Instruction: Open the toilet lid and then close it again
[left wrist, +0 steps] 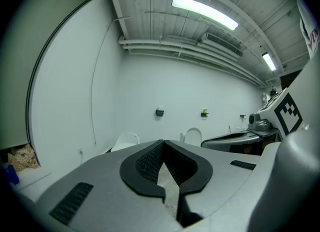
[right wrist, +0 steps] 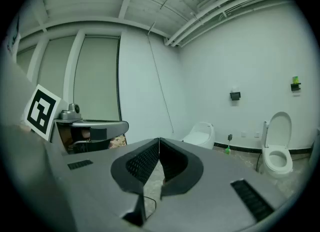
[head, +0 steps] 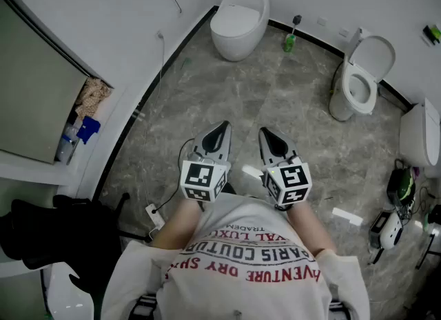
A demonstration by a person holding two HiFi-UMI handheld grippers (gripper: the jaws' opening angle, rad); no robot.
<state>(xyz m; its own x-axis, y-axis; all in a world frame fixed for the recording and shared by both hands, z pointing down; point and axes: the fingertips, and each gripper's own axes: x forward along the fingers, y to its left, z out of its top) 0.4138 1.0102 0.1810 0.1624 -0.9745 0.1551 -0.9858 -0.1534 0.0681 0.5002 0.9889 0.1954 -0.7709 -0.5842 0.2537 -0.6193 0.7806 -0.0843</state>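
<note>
Two white toilets stand at the far wall. The rounded toilet [head: 238, 22] has its lid down; it also shows as toilet [left wrist: 127, 138] and toilet [right wrist: 201, 133]. The second toilet [head: 358, 81] at the right has its lid raised against the wall, seen too as toilet [right wrist: 277, 146]. My left gripper [head: 222, 127] and right gripper [head: 264, 132] are held side by side in front of my chest, well short of both toilets. Both are shut with nothing between the jaws, as the left gripper [left wrist: 162, 142] and right gripper [right wrist: 159, 140] views show.
A green-capped bottle [head: 290, 39] stands by the wall between the toilets. Another white fixture [head: 420, 132] sits at the right edge. Cables and a power strip [head: 153, 215] lie on the grey floor at the left, gear [head: 393, 222] at the right. A shelf with clutter [head: 86, 115] lines the left wall.
</note>
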